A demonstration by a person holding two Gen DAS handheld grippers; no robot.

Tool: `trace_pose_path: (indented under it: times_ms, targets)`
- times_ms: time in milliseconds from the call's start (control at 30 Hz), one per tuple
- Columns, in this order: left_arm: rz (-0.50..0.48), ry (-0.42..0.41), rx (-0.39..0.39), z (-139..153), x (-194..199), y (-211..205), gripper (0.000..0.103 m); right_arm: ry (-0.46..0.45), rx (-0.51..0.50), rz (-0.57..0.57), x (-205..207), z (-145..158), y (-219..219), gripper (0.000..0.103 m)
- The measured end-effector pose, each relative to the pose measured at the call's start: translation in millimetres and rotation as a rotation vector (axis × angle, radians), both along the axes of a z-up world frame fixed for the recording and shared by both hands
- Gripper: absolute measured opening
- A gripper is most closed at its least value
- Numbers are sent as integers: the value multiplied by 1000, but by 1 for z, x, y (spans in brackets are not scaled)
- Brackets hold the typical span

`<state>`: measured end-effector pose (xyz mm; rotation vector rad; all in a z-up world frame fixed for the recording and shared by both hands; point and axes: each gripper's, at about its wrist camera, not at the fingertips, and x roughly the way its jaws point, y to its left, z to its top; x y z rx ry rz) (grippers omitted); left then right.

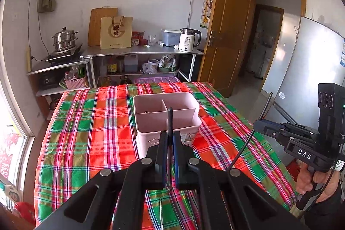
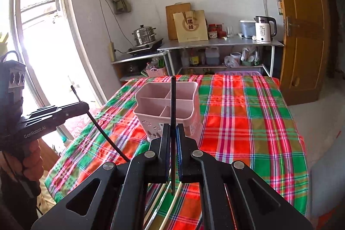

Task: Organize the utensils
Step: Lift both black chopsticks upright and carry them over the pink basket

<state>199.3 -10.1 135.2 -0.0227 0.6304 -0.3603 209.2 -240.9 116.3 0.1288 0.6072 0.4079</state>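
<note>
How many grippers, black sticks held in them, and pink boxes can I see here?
Grippers: 2, the left gripper and the right gripper
Black sticks held: 2, the left stick and the right stick
Pink box: 1
Total: 5

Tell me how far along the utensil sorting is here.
Early. The pink caddy looks nearly empty; one small item sits in a rear compartment. In hand: each gripper, left and right, clamps a black chopstick. Left: pale chopsticks lie on the cloth.
</note>
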Motion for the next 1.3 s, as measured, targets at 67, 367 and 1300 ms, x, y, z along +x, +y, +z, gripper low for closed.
trace_pose_path:
  times_ms: [67, 367, 1300]
  targets:
    - [-2, -11, -1, 8, 3, 0, 4, -17, 8, 9, 2, 8, 0, 5]
    - [17, -62, -41, 67, 32, 7, 4, -86, 65, 14, 31, 44, 11, 5]
    - [73, 66, -104, -6, 152, 31, 4, 26, 104, -5, 131, -21, 53, 5]
